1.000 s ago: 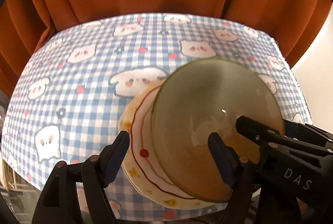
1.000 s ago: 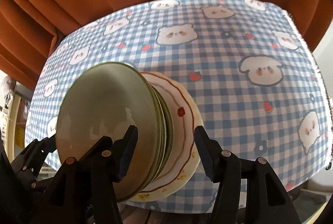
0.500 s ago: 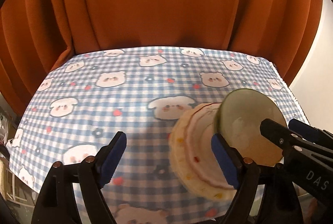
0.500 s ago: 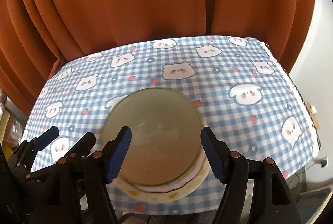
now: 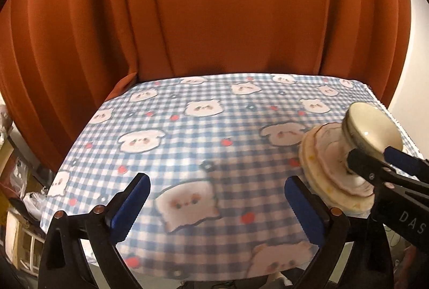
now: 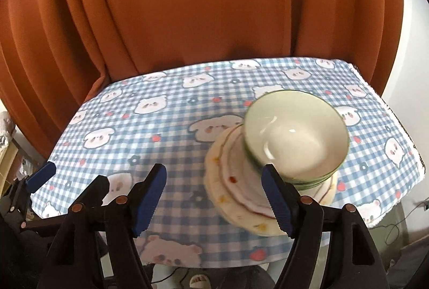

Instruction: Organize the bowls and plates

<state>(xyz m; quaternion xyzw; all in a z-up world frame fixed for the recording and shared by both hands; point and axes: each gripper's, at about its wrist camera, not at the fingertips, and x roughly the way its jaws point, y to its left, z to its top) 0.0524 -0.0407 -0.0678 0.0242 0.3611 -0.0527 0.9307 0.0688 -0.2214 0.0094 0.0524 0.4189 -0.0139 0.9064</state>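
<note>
Nested green-rimmed cream ceramic bowls (image 6: 295, 138), count unclear, on stacked cream wavy-edged plates (image 6: 236, 197), right of frame. Left gripper (image 5: 215, 204) and right gripper (image 6: 214, 197): just opening, wide apart, empty.

We find even, soft daylight from the right, a glare spot inside the top bowl (image 6: 295, 138), motion blur over the tablecloth (image 5: 203, 144), and heavy fisheye bending with dark corners.

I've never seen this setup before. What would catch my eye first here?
Probably the stack of green-rimmed bowls on cream plates, sitting toward the right of the blue checked tablecloth with cartoon bears. Behind it hangs a big rust-orange curtain, and two open black-and-blue grippers frame the bottom of each view.
</note>
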